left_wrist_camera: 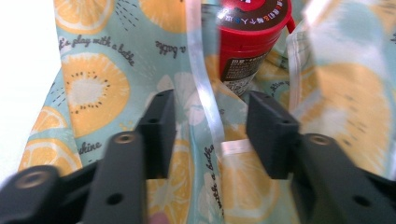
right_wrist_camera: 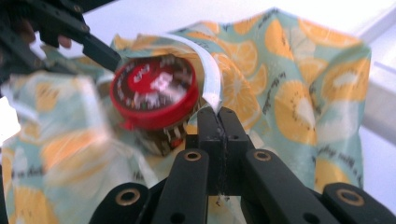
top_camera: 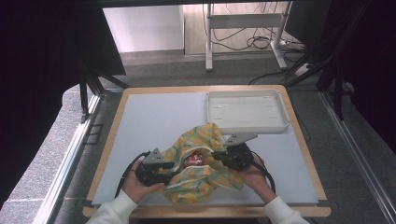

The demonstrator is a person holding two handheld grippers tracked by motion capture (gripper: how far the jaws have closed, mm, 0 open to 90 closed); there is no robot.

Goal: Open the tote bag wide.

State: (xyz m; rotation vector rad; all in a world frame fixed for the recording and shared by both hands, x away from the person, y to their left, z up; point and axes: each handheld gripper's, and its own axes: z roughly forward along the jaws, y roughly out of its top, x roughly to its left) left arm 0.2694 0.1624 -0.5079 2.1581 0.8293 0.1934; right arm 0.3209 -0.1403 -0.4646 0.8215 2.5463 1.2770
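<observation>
Clenched on the limp lemon-print cloth bag's [right_wrist_camera: 299, 79] white hem, right tool [right_wrist_camera: 218, 116] exposes a rigid red-lidded cup [right_wrist_camera: 154, 93]; left tool [left_wrist_camera: 210, 130] released.

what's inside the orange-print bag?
Inside the orange-print bag a red-lidded container sits in the open mouth, lid and part of its labelled side showing. Its base, and anything else in the bag, is covered by the fabric.

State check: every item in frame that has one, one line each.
Bag: mouth open, crumpled on the table.
Red-lidded cup: inside bag mouth, lid on.
White tray: empty.
Left tool: jaws open, bag rim between them.
Right tool: shut on bag rim.
</observation>
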